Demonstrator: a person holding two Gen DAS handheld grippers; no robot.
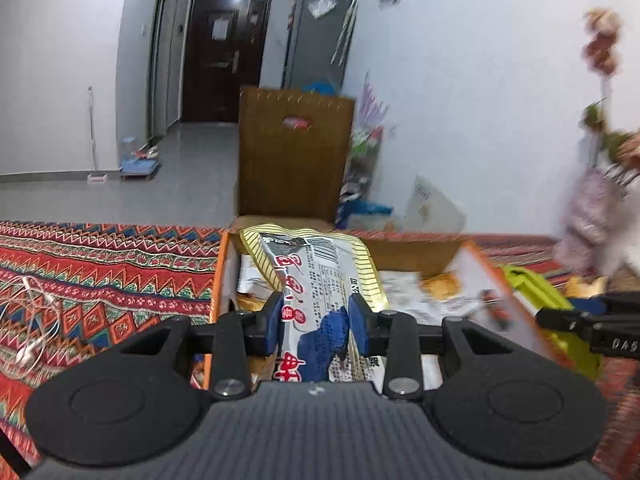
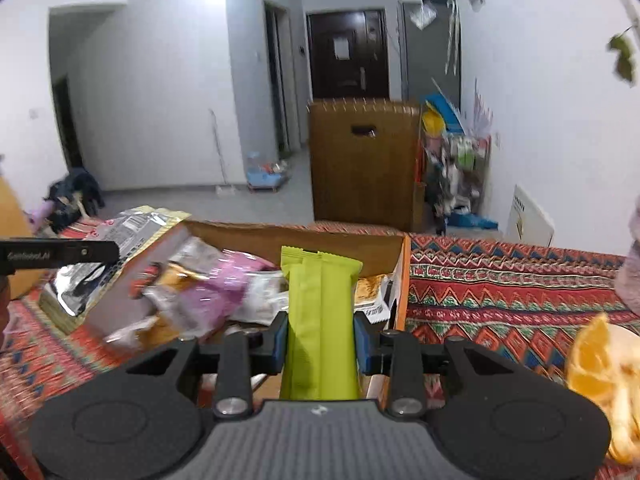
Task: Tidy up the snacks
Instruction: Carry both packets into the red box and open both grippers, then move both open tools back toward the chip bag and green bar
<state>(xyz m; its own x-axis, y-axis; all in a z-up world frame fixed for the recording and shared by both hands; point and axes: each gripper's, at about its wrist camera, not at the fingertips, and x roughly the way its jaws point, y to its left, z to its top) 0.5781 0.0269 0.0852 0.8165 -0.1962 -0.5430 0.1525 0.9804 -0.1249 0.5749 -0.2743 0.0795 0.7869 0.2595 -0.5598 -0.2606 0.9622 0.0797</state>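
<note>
My left gripper (image 1: pixel 316 312) is shut on a silver snack packet (image 1: pixel 316 280) with red characters and a yellow striped edge, held above the open cardboard box (image 1: pixel 416 254). In the right wrist view my right gripper (image 2: pixel 320 330) is shut on a lime-green snack bar packet (image 2: pixel 318 320), which stands upright over the same cardboard box (image 2: pixel 304 236). Several loose snack packets (image 2: pixel 208 292) lie inside the box. The green packet (image 1: pixel 536 286) and the right gripper's body (image 1: pixel 588 318) show at the right of the left wrist view. The silver packet (image 2: pixel 132 226) shows at the left of the right wrist view.
The box sits on a red patterned cloth (image 1: pixel 100 272). White earphones (image 1: pixel 36 320) lie on the cloth at the left. Orange slices on a plate (image 2: pixel 600 368) sit at the right. A brown wooden cabinet (image 2: pixel 364 160) stands behind the table, and a flower vase (image 1: pixel 592 216) stands at the far right.
</note>
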